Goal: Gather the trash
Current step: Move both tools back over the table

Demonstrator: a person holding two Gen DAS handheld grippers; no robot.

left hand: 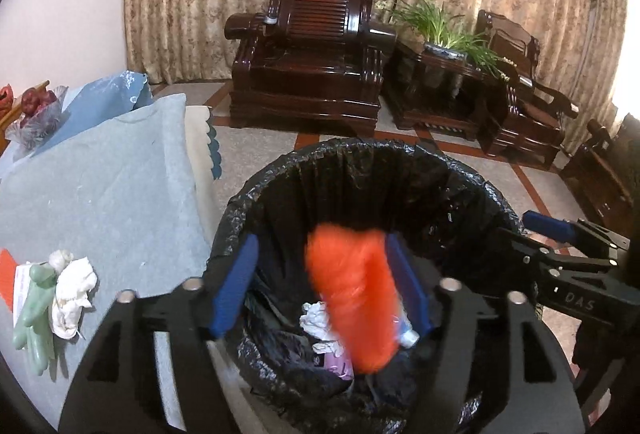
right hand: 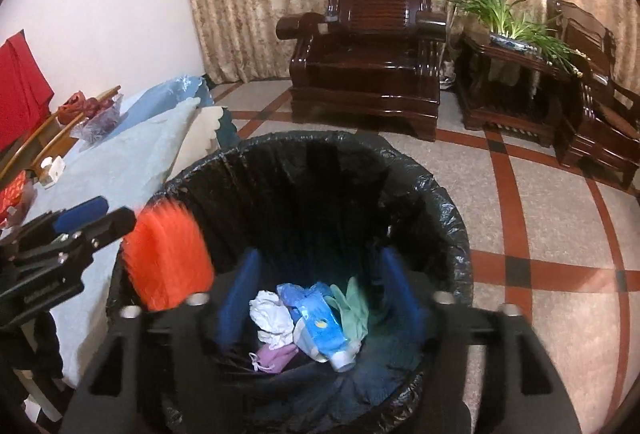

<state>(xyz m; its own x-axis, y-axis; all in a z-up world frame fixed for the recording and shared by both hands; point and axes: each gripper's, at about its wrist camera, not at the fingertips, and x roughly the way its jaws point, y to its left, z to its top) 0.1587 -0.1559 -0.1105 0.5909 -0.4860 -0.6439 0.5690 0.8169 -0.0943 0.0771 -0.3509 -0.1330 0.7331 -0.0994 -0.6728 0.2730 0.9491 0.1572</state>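
**Trash dropping into the lined bin**

Trash, an orange wrapper, blurs between the spread jaws of the left gripper, above the black-lined bin; it looks released rather than pinched. The right gripper is spread too, holding nothing, over a blue packet and crumpled tissue already inside. The wrapper falls near the rim and could snag the liner. A green glove and white wad remain on the blue cloth; the two grippers crowd each other.
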